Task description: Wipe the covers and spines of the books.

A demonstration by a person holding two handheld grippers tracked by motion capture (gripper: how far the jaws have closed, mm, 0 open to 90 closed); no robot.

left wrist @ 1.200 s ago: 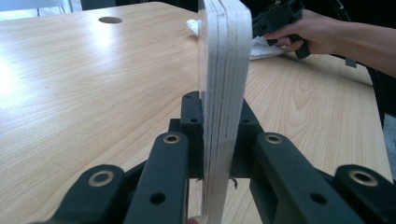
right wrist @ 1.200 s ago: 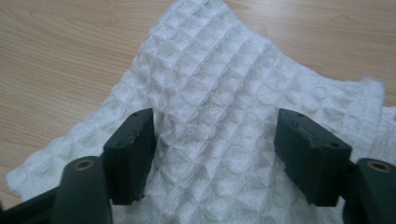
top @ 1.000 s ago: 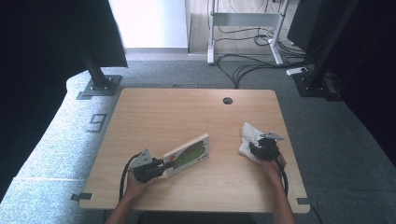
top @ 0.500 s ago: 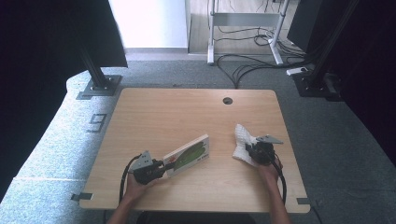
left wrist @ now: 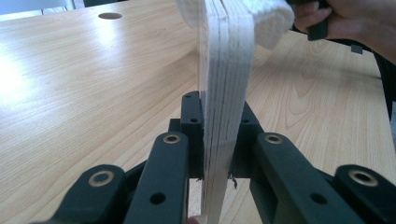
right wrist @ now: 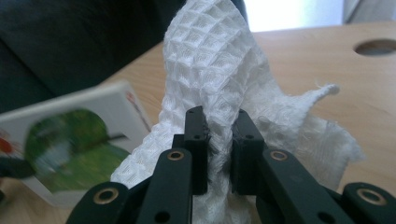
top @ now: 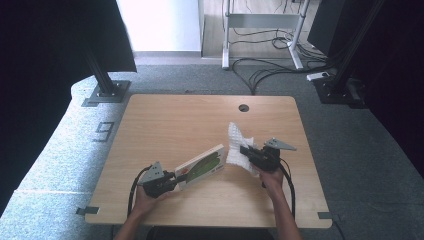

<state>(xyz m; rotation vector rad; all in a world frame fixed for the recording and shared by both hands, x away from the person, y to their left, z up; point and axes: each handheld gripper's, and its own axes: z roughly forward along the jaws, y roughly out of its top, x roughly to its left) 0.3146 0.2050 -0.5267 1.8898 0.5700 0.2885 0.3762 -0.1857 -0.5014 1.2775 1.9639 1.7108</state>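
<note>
Gripping cloth (top: 239, 150), right hand (top: 272, 177) raised

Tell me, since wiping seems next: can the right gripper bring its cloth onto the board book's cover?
Probably yes: the right gripper grips the white cloth right beside the board book, which the left gripper holds tilted, cover exposed, nothing between.

The left claw (left wrist: 215, 140) grips a thick board book (left wrist: 225, 88) by its edge, the two black jaws pressed against either cover, the pale layered page edges rising upright between them and facing the camera. Beyond the book's top, a white cloth (left wrist: 273, 23) shows on both sides of it, near the book; whether they touch cannot be told. At upper right, a person's hand (left wrist: 355, 21) grips a black handle. The light wooden tabletop (left wrist: 93, 93) spreads behind, a round cable hole (left wrist: 110, 16) near its far edge.
</note>
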